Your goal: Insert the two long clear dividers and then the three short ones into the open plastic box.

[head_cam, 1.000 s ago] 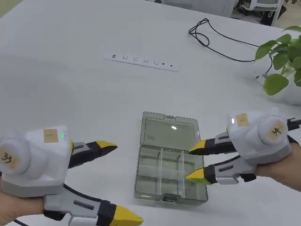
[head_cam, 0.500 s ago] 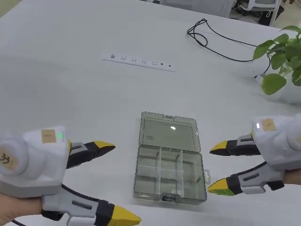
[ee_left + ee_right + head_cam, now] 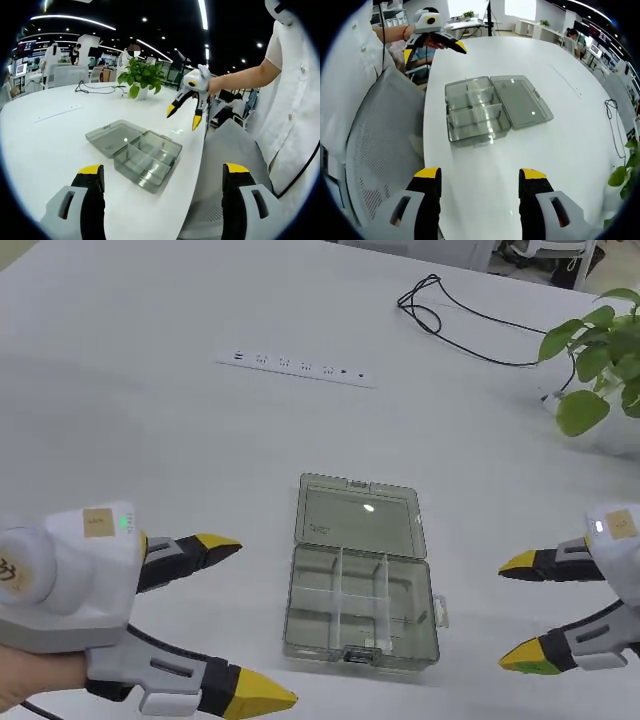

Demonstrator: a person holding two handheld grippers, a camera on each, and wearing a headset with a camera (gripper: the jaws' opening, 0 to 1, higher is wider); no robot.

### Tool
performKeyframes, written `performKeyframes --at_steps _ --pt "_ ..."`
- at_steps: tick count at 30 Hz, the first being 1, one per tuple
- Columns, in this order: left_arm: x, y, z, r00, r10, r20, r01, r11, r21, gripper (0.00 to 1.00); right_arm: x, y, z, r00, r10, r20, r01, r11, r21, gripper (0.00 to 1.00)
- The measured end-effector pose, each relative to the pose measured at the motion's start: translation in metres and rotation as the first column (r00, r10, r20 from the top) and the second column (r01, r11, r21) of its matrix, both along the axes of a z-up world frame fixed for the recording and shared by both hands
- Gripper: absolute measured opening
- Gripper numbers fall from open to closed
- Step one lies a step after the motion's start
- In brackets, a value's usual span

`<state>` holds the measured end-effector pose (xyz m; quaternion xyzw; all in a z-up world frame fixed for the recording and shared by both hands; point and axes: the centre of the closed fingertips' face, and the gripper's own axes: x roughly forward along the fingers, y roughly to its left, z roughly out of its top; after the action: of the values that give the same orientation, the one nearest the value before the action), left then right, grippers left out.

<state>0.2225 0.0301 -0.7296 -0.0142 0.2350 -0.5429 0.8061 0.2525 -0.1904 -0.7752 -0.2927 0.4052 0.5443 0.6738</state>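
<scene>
Seemingly done, with dividers (image 3: pixel 340 582) seated in the box (image 3: pixel 291 615) between left gripper (image 3: pixel 262 622) and right gripper (image 3: pixel 505 612), both spread wide, empty.

- Left gripper (image 3: pixel 262 622), round sticker (image 3: pixel 12 575) on its rear end: dark handwritten figure, cut by the picture's edge. It reads like a 3; the rest is illegible.
- Same gripper, tan square label (image 3: pixel 98 522) on top: no legible print.
- Right gripper (image 3: pixel 504 615), second tan label (image 3: pixel 620 524): no legible print.
- Power strip (image 3: pixel 298 368), toward the table's (image 3: pixel 150 440) far edge: small dark marks, too small to read.
- Plastic box (image 3: pixel 320 648), lid (image 3: pixel 375 530): faint mark (image 3: pixel 319 531) near its left edge, illegible.
</scene>
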Motion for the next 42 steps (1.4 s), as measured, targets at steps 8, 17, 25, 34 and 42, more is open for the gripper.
performKeyframes --at_steps 8,17,25,34,42 --pt "0.001 0.001 -0.001 1.000 0.005 -0.005 -0.005 1.000 -0.001 1.00 -0.001 -0.036 -0.015 0.999 -0.012 -0.029 0.010 0.998 -0.067 0.65" --pt "0.003 0.002 -0.001 1.000 0.011 -0.011 -0.011 1.000 0.000 1.00 -0.002 -0.068 -0.038 0.998 0.007 -0.058 -0.016 0.987 -0.161 0.64" --pt "0.003 0.003 -0.001 1.000 0.020 -0.018 -0.020 1.000 -0.001 1.00 -0.002 -0.090 -0.059 0.994 0.090 -0.063 -0.104 0.960 -0.260 0.55" --pt "0.004 0.004 -0.001 0.999 0.031 -0.020 -0.031 0.999 -0.005 1.00 0.003 -0.095 -0.073 0.993 0.105 -0.057 -0.118 0.947 -0.298 0.47" --pt "0.003 0.004 -0.001 0.999 0.032 -0.019 -0.032 0.999 -0.004 1.00 0.004 -0.098 -0.075 0.990 0.139 -0.026 -0.139 0.934 -0.329 0.41"
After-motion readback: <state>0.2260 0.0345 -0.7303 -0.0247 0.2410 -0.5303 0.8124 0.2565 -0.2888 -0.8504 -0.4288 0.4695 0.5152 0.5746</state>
